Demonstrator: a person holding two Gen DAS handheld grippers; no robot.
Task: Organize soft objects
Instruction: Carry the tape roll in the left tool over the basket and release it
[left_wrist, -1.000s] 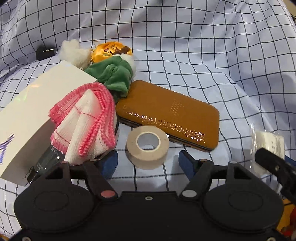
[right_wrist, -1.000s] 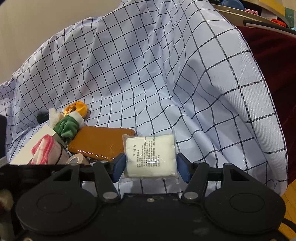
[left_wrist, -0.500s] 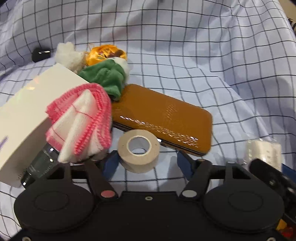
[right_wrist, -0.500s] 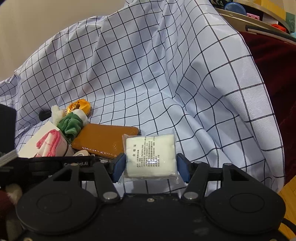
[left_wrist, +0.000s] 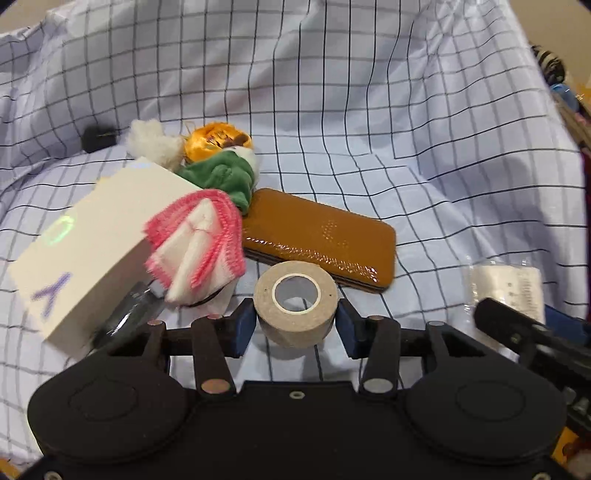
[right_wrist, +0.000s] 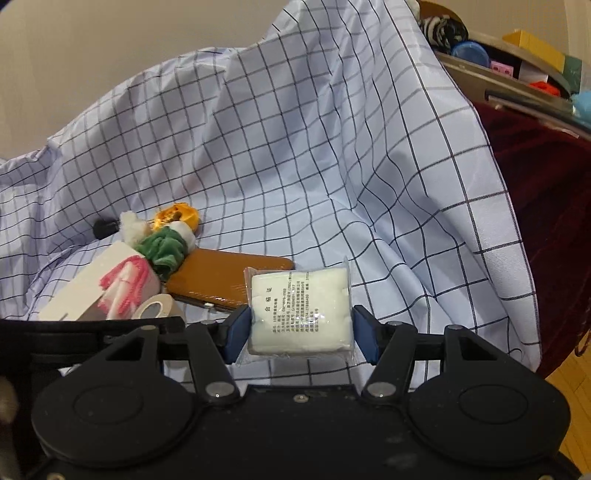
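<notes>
Tape roll now clamped in L jaws, hole up; R jaws clamp cotton pack, upright.

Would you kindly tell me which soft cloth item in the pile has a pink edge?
The folded white cloth leaning on the white box; the bunched cloth behind it is plain green.

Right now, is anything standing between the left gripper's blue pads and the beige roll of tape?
No. The beige roll of tape already sits between the blue pads of the left gripper, which touch its sides. The brown glossy case lies just behind it, apart from the pads.
</notes>
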